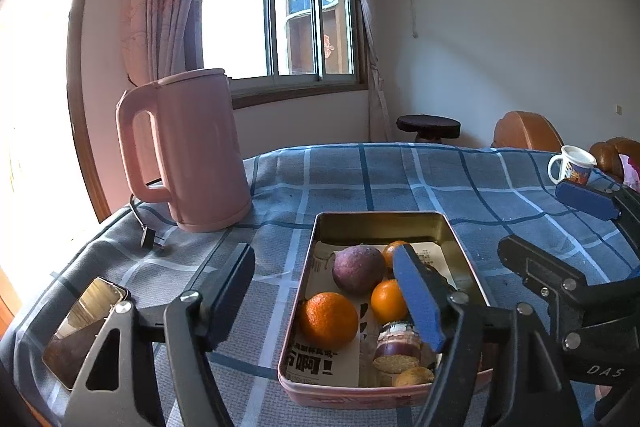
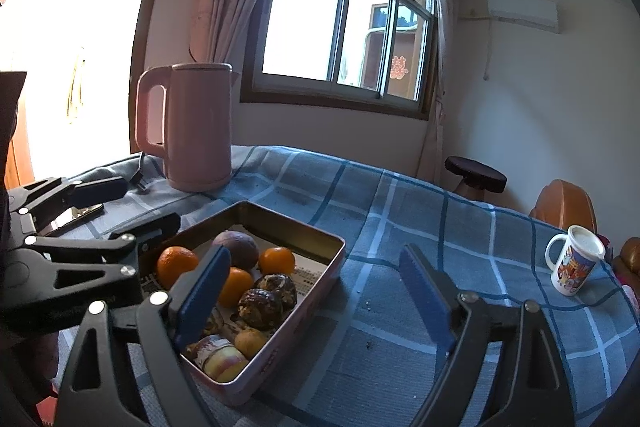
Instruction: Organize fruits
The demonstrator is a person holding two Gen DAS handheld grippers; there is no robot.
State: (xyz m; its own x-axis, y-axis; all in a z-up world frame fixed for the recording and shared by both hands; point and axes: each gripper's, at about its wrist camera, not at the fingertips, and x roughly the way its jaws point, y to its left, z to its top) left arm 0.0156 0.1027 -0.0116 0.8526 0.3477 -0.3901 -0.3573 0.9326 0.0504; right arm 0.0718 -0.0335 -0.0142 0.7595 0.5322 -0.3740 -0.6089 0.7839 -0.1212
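A pink tin tray (image 1: pixel 380 217) (image 2: pixel 296 223) lined with printed paper sits on the checked blue tablecloth. In it lie three oranges (image 1: pixel 328 321) (image 2: pixel 176 265), a round purple fruit (image 1: pixel 358 269) (image 2: pixel 236 247), two dark knobbly fruits (image 2: pixel 260 307), a wrapped piece (image 1: pixel 396 345) and a small yellowish one (image 2: pixel 250 343). My left gripper (image 1: pixel 324 255) is open and empty; its blue-padded right finger is over the tray and the other is over the cloth to the left. My right gripper (image 2: pixel 316 255) is open and empty, its left finger over the tray's near end. Each gripper shows in the other's view (image 1: pixel 560 227) (image 2: pixel 136 203).
A pink kettle (image 1: pixel 192 151) (image 2: pixel 188 131) stands at the back left, its plug (image 1: pixel 150 239) lying on the cloth. A phone (image 1: pixel 84 327) lies at the near left. A printed mug (image 1: pixel 572 165) (image 2: pixel 572 259) stands at the far right edge. A stool and wooden chairs are beyond the table.
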